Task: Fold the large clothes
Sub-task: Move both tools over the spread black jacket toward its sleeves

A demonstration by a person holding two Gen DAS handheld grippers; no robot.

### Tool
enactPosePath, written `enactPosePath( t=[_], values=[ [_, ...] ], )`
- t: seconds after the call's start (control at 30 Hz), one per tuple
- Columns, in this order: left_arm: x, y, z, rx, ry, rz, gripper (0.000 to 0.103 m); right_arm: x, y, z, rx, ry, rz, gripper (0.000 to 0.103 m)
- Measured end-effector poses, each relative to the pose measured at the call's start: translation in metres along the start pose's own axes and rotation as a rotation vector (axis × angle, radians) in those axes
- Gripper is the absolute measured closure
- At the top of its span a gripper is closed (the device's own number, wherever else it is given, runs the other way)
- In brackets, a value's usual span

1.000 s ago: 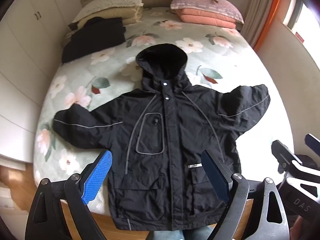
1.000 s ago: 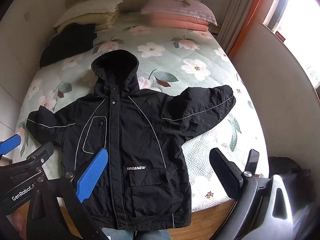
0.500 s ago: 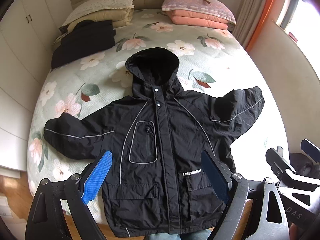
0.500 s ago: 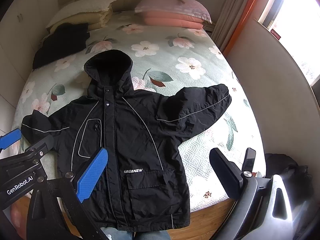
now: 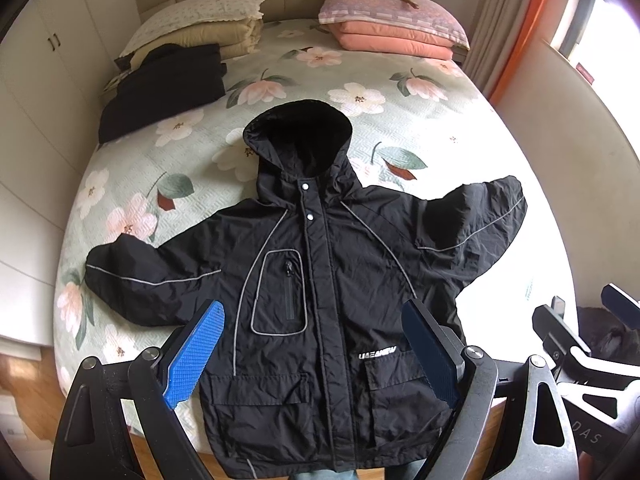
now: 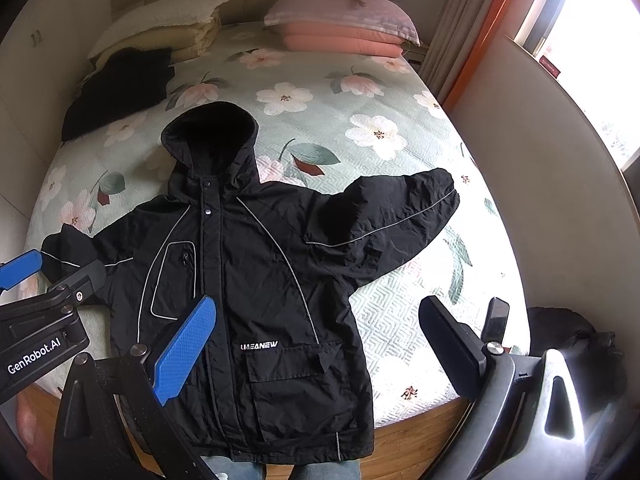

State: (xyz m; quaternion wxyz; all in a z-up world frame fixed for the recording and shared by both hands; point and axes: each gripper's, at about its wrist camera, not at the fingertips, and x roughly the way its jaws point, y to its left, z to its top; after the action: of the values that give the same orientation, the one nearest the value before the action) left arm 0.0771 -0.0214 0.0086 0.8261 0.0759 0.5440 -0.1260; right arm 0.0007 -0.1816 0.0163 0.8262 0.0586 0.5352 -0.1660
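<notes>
Black hooded nylon jacket with grey reflective piping lies face up, front closed, on the floral quilted bedspread. Hood points at the headboard, both sleeves spread out to the sides, hem hanging slightly over the foot edge of the bed.

Left gripper hovers above the lower torso, jaws spread wide, holding nothing, not touching fabric. Right gripper is above the jacket's right pocket side, fingers also wide apart, empty.

Further out: folded black garment sits near the head of the bed on the left, touching a stack of cream folded bedding. Pink pillows are stacked at the top right.
</notes>
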Motion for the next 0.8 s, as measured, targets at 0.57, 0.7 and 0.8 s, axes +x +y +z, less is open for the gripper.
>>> enactPosePath(
  t=[0.57, 0.7, 0.8],
  values=[
    [-0.006, -0.074, 0.005, -0.149, 0.026, 0.054, 0.012, 0.026, -0.077, 0.034, -0.118, 0.009, 0.103, 0.001],
    [-0.003, -0.095, 0.007, -0.159, 0.03, 0.064, 0.012, 0.033, -0.096, 0.039, -0.128, 0.013, 0.108, 0.001],
    [0.0, -0.109, 0.01, -0.158, 0.029, 0.067, 0.012, 0.039, -0.11, 0.044, -0.135, 0.013, 0.109, 0.001]
  ],
)
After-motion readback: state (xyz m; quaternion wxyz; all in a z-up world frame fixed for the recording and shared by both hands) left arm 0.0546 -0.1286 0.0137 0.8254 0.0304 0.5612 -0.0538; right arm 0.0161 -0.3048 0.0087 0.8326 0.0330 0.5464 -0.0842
